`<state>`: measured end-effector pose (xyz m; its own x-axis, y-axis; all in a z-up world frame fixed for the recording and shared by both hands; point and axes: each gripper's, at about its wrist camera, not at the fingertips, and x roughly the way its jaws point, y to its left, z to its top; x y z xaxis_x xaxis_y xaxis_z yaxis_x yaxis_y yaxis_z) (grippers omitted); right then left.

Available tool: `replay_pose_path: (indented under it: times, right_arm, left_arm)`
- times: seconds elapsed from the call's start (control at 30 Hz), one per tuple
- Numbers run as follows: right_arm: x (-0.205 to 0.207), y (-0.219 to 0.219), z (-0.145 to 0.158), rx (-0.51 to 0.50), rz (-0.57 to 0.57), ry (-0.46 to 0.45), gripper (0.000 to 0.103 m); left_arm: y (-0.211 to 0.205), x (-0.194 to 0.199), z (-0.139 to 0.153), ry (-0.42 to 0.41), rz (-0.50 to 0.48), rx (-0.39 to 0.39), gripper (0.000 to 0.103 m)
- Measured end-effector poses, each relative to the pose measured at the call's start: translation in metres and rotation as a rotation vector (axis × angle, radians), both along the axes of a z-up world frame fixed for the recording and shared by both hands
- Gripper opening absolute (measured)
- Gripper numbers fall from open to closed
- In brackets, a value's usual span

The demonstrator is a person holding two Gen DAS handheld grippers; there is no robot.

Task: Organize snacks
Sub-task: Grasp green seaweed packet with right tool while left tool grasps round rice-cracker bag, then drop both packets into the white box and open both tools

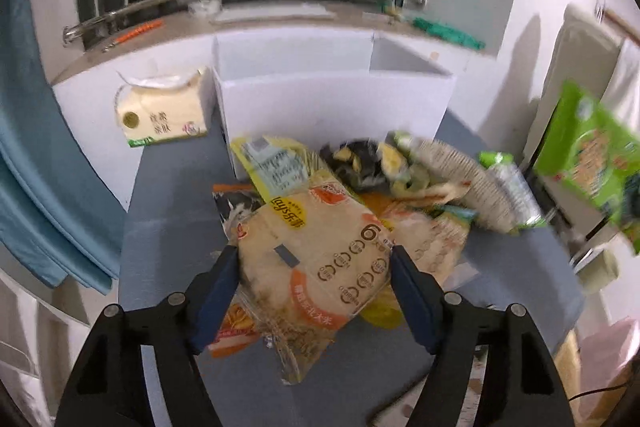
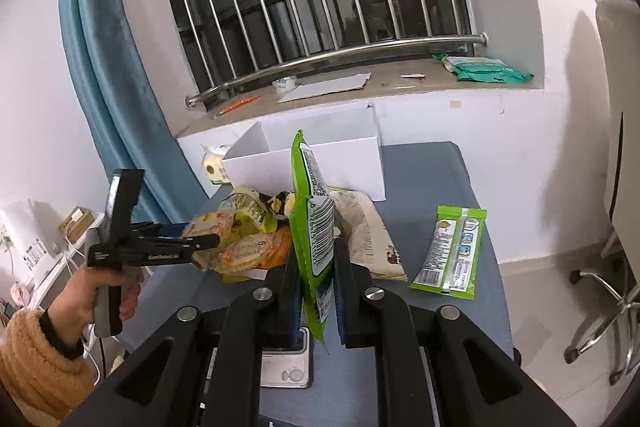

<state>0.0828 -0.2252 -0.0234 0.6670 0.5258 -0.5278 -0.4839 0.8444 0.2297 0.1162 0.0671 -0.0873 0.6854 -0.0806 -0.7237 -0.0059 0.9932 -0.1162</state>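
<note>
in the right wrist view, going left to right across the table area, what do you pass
hand holding the left gripper → pile of snack bags → upright green packet pinched in the right gripper → beige printed bag → flat green packet lying alone on the table → office chair

Snack pile before box
</note>
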Motion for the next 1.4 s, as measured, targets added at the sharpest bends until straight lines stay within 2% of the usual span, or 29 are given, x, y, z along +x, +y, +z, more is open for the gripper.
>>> replay_pose_path:
  times: [0.17,0.23,0.33,0.43,0.57,0.63,0.77,0.83,0.87,0.9,0.93,0.97,1.07,1.2,1.4]
  right_arm:
    - [0.011,0.008,0.004,0.035,0.013,0.005,0.014]
    - [0.026,0.014,0.006,0.039,0.015,0.013,0.014]
    - [0.058,0.028,0.015,0.020,0.008,0.008,0.014]
    - [0.102,0.042,0.026,0.024,-0.004,0.014,0.014]
    - [0.166,0.064,0.034,-0.005,-0.039,0.034,0.014]
    - [0.191,0.073,0.033,-0.027,-0.053,0.043,0.014]
    - [0.239,0.088,0.029,-0.062,-0.091,0.077,0.014]
    - [0.255,0.095,0.028,-0.070,-0.080,0.074,0.015]
    - [0.264,0.100,0.026,-0.078,-0.072,0.079,0.027]
    - [0.268,0.103,0.025,-0.094,-0.072,0.088,0.047]
    - [0.273,0.105,0.022,-0.114,-0.083,0.097,0.097]
    - [0.273,0.105,0.022,-0.108,-0.102,0.082,0.103]
    - [0.266,0.100,0.023,-0.082,-0.106,0.064,0.103]
    - [0.254,0.097,0.029,-0.108,-0.100,0.029,0.103]
    - [0.216,0.082,0.047,-0.075,-0.035,-0.035,0.103]
  left_arm:
    - [0.005,-0.015,0.043,-0.143,0.025,-0.043,0.078]
    - [0.007,-0.007,0.061,-0.190,0.027,-0.032,0.078]
    - [0.014,0.021,0.079,-0.216,0.025,-0.036,0.078]
    - [0.026,0.061,0.091,-0.206,0.023,-0.060,0.078]
    - [0.039,0.116,0.099,-0.179,0.032,-0.051,0.078]
    - [0.046,0.142,0.097,-0.160,0.038,-0.054,0.078]
    - [0.048,0.178,0.089,-0.141,0.037,-0.002,0.078]
    - [0.048,0.197,0.079,-0.102,0.032,0.007,0.082]
    - [0.048,0.205,0.072,-0.067,0.039,0.021,0.092]
    - [0.048,0.209,0.069,-0.048,0.050,0.034,0.101]
    - [0.049,0.212,0.064,-0.024,0.069,0.051,0.103]
    - [0.051,0.211,0.061,-0.021,0.082,0.054,0.103]
    - [0.059,0.201,0.057,-0.029,0.099,0.043,0.103]
    - [0.071,0.182,0.060,-0.036,0.120,0.024,0.103]
    - [0.080,0.136,0.084,-0.147,0.125,0.007,0.103]
